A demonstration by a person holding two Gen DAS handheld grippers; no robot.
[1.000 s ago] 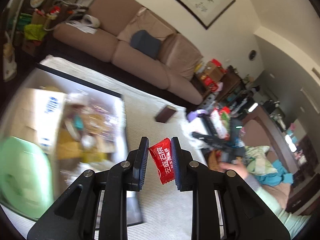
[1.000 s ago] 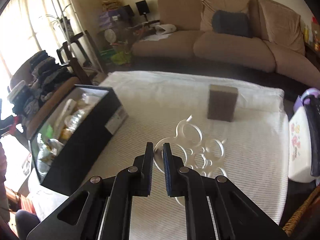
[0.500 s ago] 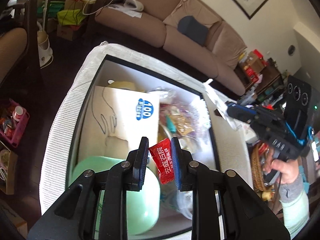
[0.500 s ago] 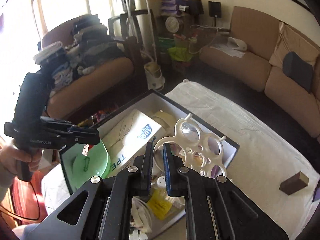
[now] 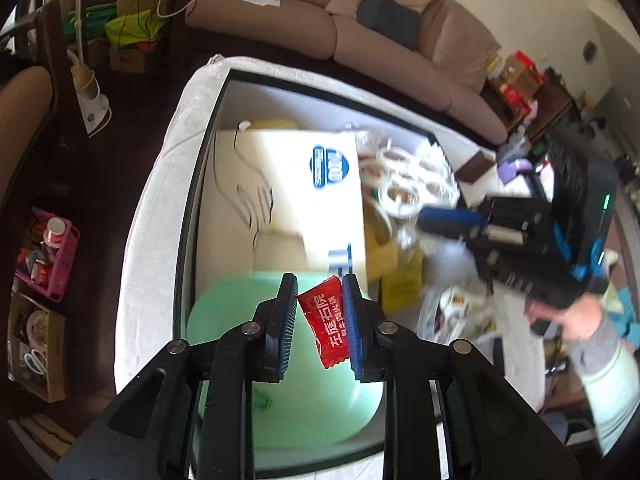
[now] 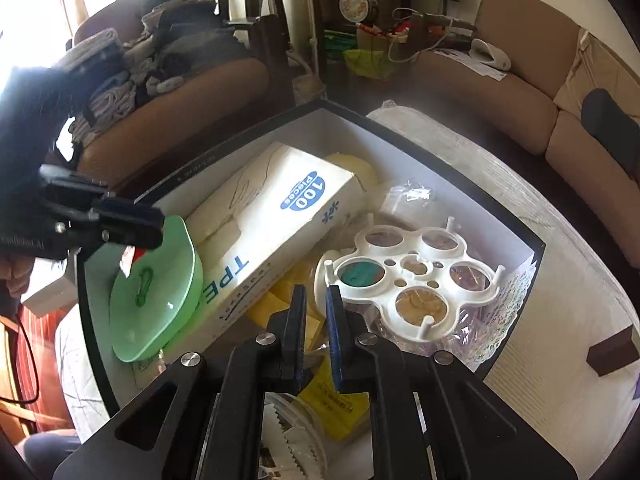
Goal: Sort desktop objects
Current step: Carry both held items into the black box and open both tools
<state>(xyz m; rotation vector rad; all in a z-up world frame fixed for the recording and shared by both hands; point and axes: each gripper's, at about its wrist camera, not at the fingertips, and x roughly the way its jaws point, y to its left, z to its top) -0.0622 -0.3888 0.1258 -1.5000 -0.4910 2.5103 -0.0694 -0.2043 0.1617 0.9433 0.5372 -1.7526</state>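
Note:
My left gripper (image 5: 319,326) is shut on a red snack packet (image 5: 326,326) and holds it above the green plate (image 5: 312,400) inside the black-rimmed box (image 5: 224,92). It also shows in the right wrist view (image 6: 132,258), over the same green plate (image 6: 152,296). My right gripper (image 6: 316,336) is slightly open and empty, just behind the white ring holder (image 6: 412,276), which lies in the box (image 6: 440,164) on plastic bags. The ring holder shows blurred in the left wrist view (image 5: 404,184).
The box also holds a white glove carton (image 6: 276,224), yellow packets (image 6: 332,404) and a clear tub (image 6: 296,436). A brown block (image 6: 612,352) lies on the white cloth. A sofa (image 5: 360,36) stands behind, a chair (image 6: 180,92) with clothes to the left.
The right gripper has lowered the white ring holder into the box and let go of it. The left gripper has moved down over the green plate with the packet.

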